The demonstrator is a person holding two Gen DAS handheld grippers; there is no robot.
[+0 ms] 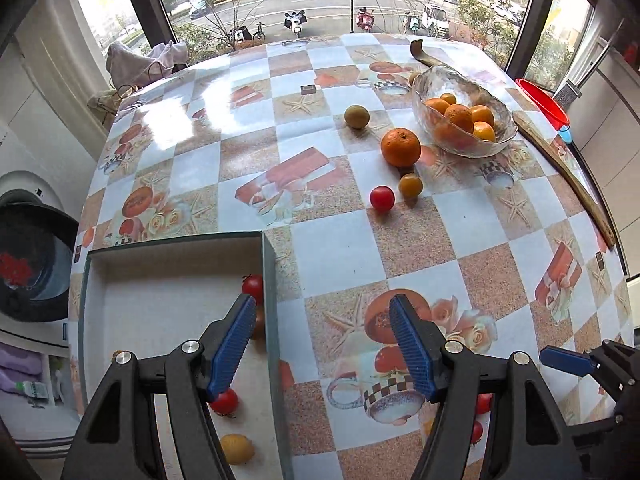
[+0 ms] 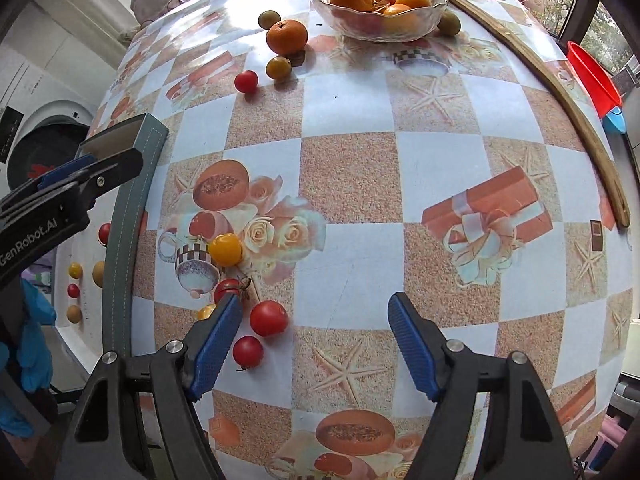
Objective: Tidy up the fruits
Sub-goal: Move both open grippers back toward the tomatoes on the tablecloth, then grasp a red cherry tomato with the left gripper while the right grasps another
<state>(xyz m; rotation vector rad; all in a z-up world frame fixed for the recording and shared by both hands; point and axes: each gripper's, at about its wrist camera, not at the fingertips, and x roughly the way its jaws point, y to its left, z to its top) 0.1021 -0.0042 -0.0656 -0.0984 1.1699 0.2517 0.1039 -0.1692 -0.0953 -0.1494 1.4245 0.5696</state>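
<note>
Both your grippers are open with nothing between the fingers: the left gripper (image 1: 322, 344) hangs over the right wall of the grey box (image 1: 271, 320), and the right gripper (image 2: 316, 340) hovers over the tablecloth (image 2: 352, 176) just right of that box. Beside the box, near your right gripper's left finger, lie several red tomatoes (image 2: 269, 318) and a yellow tomato (image 2: 225, 249); more small tomatoes already sit inside the box. Far beyond the box stands the glass bowl (image 1: 460, 112) of oranges, with a big orange (image 1: 400, 147), a red tomato (image 1: 382, 198) and other small fruit loose beside it.
</note>
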